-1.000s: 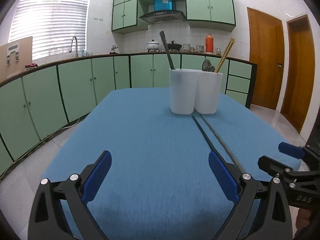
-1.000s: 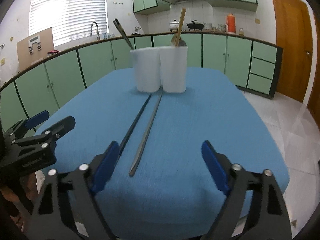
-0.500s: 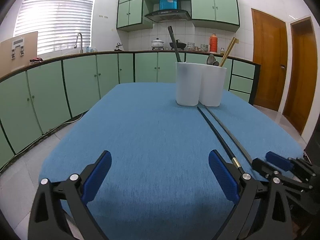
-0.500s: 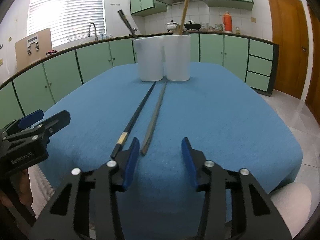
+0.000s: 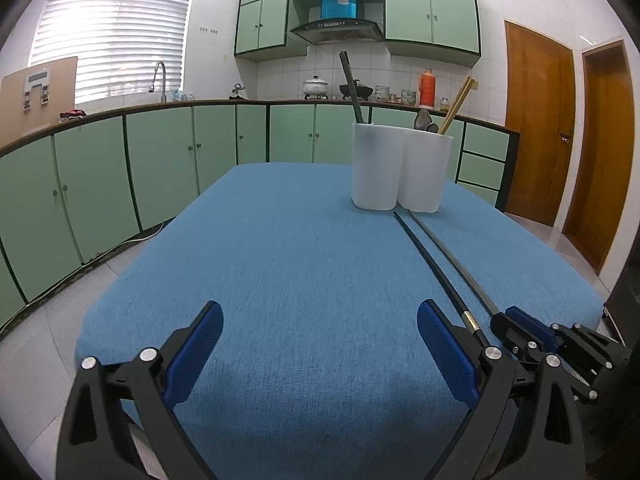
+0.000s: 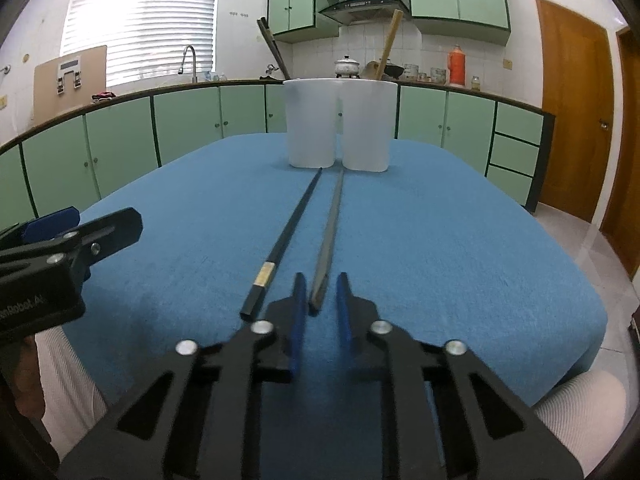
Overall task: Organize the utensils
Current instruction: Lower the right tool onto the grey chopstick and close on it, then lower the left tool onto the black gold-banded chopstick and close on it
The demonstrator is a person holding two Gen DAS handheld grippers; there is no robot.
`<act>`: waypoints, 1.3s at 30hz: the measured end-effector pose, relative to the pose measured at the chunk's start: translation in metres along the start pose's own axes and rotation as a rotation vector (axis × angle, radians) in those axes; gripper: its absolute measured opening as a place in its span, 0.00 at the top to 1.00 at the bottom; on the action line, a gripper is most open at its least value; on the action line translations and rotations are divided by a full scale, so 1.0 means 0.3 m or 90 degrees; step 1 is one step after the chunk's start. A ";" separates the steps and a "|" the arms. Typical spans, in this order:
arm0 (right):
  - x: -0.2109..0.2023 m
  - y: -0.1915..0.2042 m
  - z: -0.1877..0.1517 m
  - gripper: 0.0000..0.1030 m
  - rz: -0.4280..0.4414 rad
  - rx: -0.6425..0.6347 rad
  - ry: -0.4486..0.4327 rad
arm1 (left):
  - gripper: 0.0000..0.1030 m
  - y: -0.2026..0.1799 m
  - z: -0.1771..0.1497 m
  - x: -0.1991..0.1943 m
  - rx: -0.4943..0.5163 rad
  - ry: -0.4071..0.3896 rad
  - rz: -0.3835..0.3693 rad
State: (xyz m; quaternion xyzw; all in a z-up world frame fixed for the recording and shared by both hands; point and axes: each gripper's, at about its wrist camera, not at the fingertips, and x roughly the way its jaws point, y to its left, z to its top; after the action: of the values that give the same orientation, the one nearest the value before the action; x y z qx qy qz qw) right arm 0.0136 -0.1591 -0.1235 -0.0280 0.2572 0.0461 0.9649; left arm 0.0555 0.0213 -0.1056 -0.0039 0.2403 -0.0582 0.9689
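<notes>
Two long chopsticks lie side by side on the blue table (image 6: 460,240): a black one (image 6: 286,240) with a gold band and a grey metal one (image 6: 330,232). Both point toward two white holder cups (image 6: 338,124) at the far end. The cups hold a dark utensil, spoons and wooden chopsticks (image 5: 456,106). My right gripper (image 6: 320,292) has its jaws nearly closed around the near end of the grey chopstick, with a small gap on each side. My left gripper (image 5: 320,344) is open and empty above the table's near edge.
The cups (image 5: 400,170) stand right of centre in the left wrist view. Green kitchen cabinets (image 5: 160,168) curve behind the table, and wooden doors (image 5: 536,128) are at the right. The table's near edge drops to tiled floor (image 5: 36,344).
My right gripper lowered and moved forward to the grey chopstick's near end, and its jaws narrowed from wide open to nearly closed around it. My left gripper stayed open.
</notes>
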 end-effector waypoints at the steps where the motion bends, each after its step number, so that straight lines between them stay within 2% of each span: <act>1: 0.001 0.008 0.000 0.93 -0.005 -0.007 -0.003 | 0.07 0.000 0.000 -0.001 -0.001 0.000 -0.001; 6: -0.002 0.000 -0.001 0.94 -0.003 0.012 -0.007 | 0.07 -0.006 -0.004 -0.012 0.001 -0.005 -0.002; 12: -0.028 -0.045 -0.001 0.95 -0.026 0.043 -0.010 | 0.07 -0.029 -0.007 -0.027 0.004 -0.009 -0.012; 20: -0.061 -0.180 -0.028 0.95 -0.081 0.093 -0.007 | 0.09 -0.133 -0.023 -0.024 0.005 0.011 -0.063; 21: -0.064 -0.199 -0.031 0.95 -0.086 0.098 -0.007 | 0.10 -0.151 -0.029 -0.019 0.007 0.016 -0.068; 23: -0.068 -0.224 -0.036 0.95 -0.090 0.107 -0.008 | 0.18 -0.184 -0.043 -0.005 0.009 0.028 -0.079; 30: -0.082 -0.275 -0.057 0.95 -0.091 0.119 -0.016 | 0.26 -0.258 -0.068 0.037 0.008 0.053 -0.081; 32: -0.087 -0.286 -0.062 0.95 -0.089 0.122 -0.019 | 0.39 -0.275 -0.077 0.053 0.005 0.060 -0.074; 35: -0.097 -0.298 -0.068 0.95 -0.087 0.125 -0.022 | 0.46 -0.303 -0.086 0.066 0.019 0.050 -0.050; 39: -0.102 -0.303 -0.082 0.95 -0.085 0.130 -0.023 | 0.47 -0.337 -0.095 0.070 0.021 0.043 -0.037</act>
State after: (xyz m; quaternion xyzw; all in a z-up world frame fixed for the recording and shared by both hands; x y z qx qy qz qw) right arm -0.0156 -0.2535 -0.1269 0.0544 0.2407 -0.0444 0.9680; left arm 0.0493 -0.0810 -0.1369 0.0070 0.2715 -0.0900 0.9582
